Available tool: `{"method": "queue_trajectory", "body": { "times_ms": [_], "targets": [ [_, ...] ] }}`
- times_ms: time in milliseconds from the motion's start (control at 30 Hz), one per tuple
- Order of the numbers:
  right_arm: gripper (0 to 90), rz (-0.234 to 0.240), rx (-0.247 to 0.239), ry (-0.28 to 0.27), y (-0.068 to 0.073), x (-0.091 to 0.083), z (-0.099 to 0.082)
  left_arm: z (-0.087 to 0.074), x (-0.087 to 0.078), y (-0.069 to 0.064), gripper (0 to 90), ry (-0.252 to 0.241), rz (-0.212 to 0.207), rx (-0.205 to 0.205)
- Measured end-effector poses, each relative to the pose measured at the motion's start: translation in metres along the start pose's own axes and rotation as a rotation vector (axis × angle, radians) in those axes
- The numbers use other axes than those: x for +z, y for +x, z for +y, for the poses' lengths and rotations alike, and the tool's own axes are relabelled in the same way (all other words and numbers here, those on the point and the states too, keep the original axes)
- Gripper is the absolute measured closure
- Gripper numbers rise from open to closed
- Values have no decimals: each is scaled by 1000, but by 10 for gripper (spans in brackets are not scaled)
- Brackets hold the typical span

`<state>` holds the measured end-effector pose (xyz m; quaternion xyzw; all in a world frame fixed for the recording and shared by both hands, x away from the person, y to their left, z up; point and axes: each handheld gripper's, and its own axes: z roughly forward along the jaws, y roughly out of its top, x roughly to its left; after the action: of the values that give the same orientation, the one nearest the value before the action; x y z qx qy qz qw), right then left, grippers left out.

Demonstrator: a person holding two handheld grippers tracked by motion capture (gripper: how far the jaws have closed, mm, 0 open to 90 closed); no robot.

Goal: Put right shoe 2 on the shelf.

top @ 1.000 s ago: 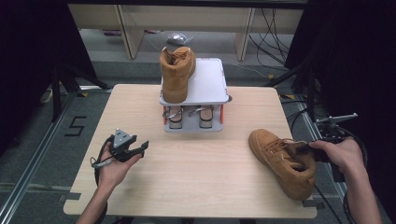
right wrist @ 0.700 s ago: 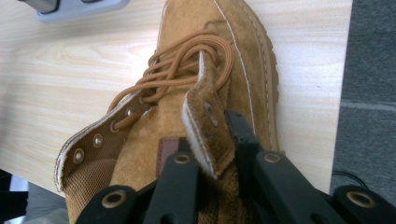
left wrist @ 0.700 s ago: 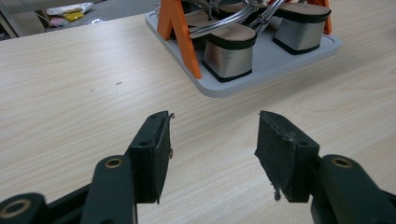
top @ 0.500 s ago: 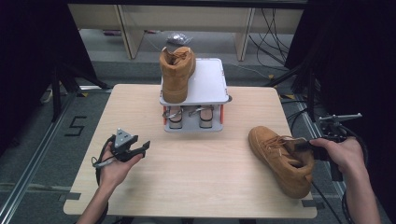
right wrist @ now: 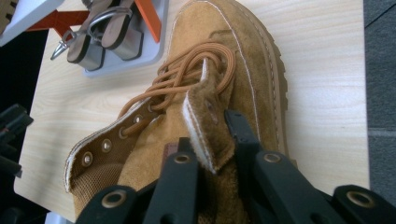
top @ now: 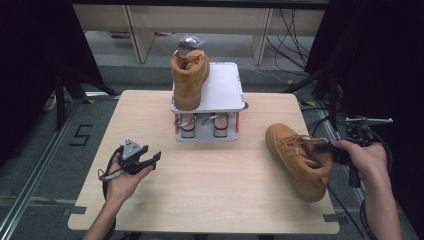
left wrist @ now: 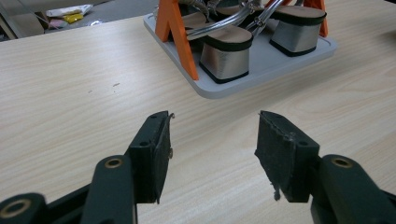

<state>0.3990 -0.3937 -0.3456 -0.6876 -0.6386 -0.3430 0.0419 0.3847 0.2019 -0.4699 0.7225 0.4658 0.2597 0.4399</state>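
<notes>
A tan lace-up boot (top: 295, 157) lies on the right side of the table, toe toward the rack. My right gripper (top: 325, 148) is shut on the boot's tongue at its opening. In the right gripper view the jaws (right wrist: 208, 130) pinch the padded tongue of the boot (right wrist: 224, 56), just behind the laces. A second tan boot (top: 187, 77) stands on the left of the rack's top plate (top: 222, 90). My left gripper (top: 150, 160) rests low at the table's left, open and holding nothing. In the left gripper view it (left wrist: 212, 135) faces the rack's base (left wrist: 261, 70).
The grey rack has orange legs, and a pair of block-heeled shoes (top: 189, 124) sits on its lower shelf. The right half of its top plate is bare. Cables trail off the table's right edge, and shelving stands on the floor beyond the table.
The right gripper and the boot have shifted a little toward the far side. The left gripper has stayed put.
</notes>
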Motion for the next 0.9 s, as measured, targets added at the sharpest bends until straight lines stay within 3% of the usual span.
{"method": "queue_trajectory", "body": {
  "times_ms": [33,67,100,200,233,400,433,467,533,600,900],
  "targets": [
    [836,5,34,-4,3,2,0,0,0,-1,444,-1,-2,-2],
    [837,5,5,-3,1,3,1,0,0,-1,444,-2,-4,2],
    [836,7,9,-2,2,5,2,0,0,-1,444,-2,-6,2],
    [836,35,84,5,8,9,5,0,0,-1,444,-3,-6,2],
    [836,16,39,5,5,10,7,0,0,-1,443,-3,-5,1],
    [837,30,55,-5,7,14,14,-1,1,1,444,-1,-5,-2],
    [836,37,106,-9,11,15,16,-1,1,1,444,2,-5,-1],
    [836,37,115,4,12,14,17,-1,1,1,444,3,0,-1],
    [836,31,106,-5,13,14,21,-2,1,0,444,5,-1,-3],
    [836,33,50,-38,11,15,23,-2,1,0,443,6,-3,1],
    [836,29,69,-53,16,21,35,-3,1,1,443,10,1,1]
  ]
}}
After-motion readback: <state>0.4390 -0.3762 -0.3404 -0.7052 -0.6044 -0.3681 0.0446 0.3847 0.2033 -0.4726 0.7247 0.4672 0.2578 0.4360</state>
